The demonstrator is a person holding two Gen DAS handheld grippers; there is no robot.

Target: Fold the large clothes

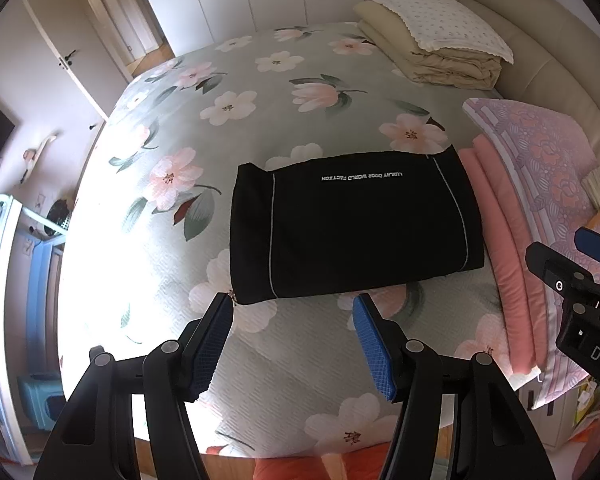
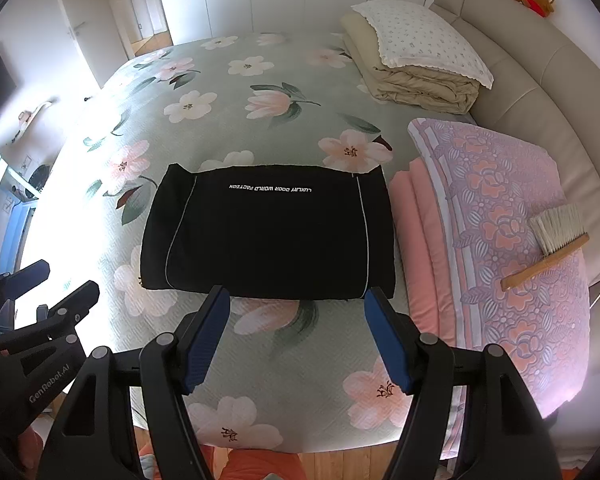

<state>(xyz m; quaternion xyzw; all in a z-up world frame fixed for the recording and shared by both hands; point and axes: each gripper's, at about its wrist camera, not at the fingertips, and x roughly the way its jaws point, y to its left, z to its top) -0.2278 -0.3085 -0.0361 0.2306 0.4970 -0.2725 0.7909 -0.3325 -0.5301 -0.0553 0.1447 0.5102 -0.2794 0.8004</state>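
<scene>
A black garment (image 1: 352, 228) with thin grey piping and white lettering lies folded into a flat rectangle on the floral bedspread (image 1: 228, 80); it also shows in the right wrist view (image 2: 268, 232). My left gripper (image 1: 294, 312) is open and empty, held just before the garment's near edge. My right gripper (image 2: 296, 304) is open and empty, also just before the near edge. Each gripper shows at the edge of the other's view: the right one (image 1: 572, 264), the left one (image 2: 52, 284).
A folded pink and purple patterned quilt (image 2: 500, 216) lies right of the garment, with a wooden brush (image 2: 556, 240) on it. A beige folded duvet with a pillow (image 2: 420, 52) sits at the far right by the headboard. The bed's front edge and wooden floor are below.
</scene>
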